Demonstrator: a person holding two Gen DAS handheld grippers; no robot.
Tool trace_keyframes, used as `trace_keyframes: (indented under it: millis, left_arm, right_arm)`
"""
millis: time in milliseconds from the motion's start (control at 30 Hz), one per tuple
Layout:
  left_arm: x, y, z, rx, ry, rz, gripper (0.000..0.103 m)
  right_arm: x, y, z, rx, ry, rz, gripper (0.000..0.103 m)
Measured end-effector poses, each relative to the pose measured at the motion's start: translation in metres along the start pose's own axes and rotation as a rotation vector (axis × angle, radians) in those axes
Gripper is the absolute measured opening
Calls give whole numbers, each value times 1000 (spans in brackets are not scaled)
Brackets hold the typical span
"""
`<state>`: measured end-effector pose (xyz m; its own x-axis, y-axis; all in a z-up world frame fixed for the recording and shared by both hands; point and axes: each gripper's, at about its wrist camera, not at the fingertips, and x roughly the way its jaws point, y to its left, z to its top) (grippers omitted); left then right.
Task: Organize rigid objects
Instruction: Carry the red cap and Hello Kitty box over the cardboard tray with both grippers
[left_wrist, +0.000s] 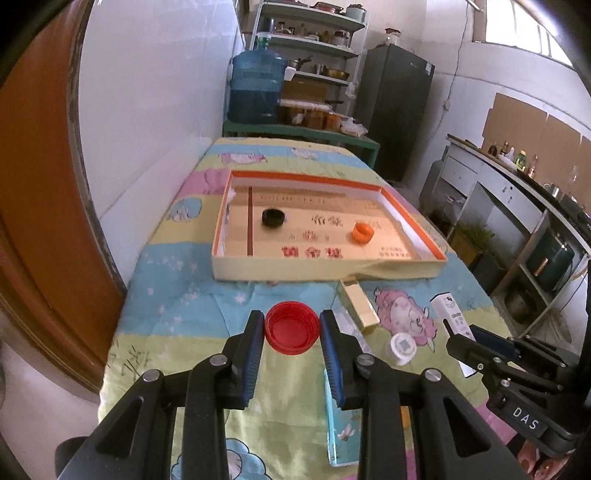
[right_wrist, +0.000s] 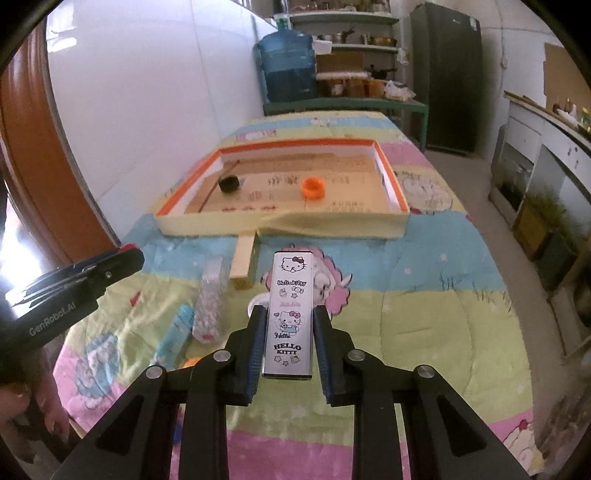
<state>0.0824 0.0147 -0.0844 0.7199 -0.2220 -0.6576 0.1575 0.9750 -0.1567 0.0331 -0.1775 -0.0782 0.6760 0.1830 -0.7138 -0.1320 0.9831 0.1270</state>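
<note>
1. Left gripper (left_wrist: 291, 326) had its jaws closed partway onto a red lid (left_wrist: 291, 327), blue pads touching it on both sides, open face up. It sat clamped right at the fingertips, above the cartoon quilt (left_wrist: 177, 317).
2. Right gripper (right_wrist: 290, 325) was squeezed in tight on a white Hello Kitty box (right_wrist: 291, 314), a long flat one. The pads gripped its long sides and the box stuck out forward past the fingertips, printed face up.
3. The shallow orange-rimmed tray (left_wrist: 417, 214) sat further along the quilt, past both grippers. Inside it were a black cap (left_wrist: 273, 217) toward the left and an orange cap (left_wrist: 362, 232) more to the right, well apart from each other.
4. Just in front of the tray's near wall lay a small gold box (left_wrist: 359, 303), lying at an angle on the quilt.
5. Near the gold box there was a white round cap (left_wrist: 400, 347) on the quilt, and a light blue box (left_wrist: 341, 435) lay closer in, under the left gripper's right finger in the left wrist view.
6. From the right wrist view you could also see a clear packet (right_wrist: 210, 299) of small bits lying left of the Hello Kitty box, beside the gold box.
7. In the background was a big blue water jug (left_wrist: 255, 88) on a green bench, plus shelves and a dark fridge (left_wrist: 399, 107).
</note>
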Motion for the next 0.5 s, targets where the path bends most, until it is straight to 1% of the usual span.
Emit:
trace_keyframes:
  millis: [333,500]
  left_arm:
    - [-2,-9,25,14,-34,4,31]
    - [-1,-13,39,22,-46,3,31]
  right_arm:
    - [-11,2,28,-16,-62,20,26]
    - [-14,2,40,-20,-77,26,26]
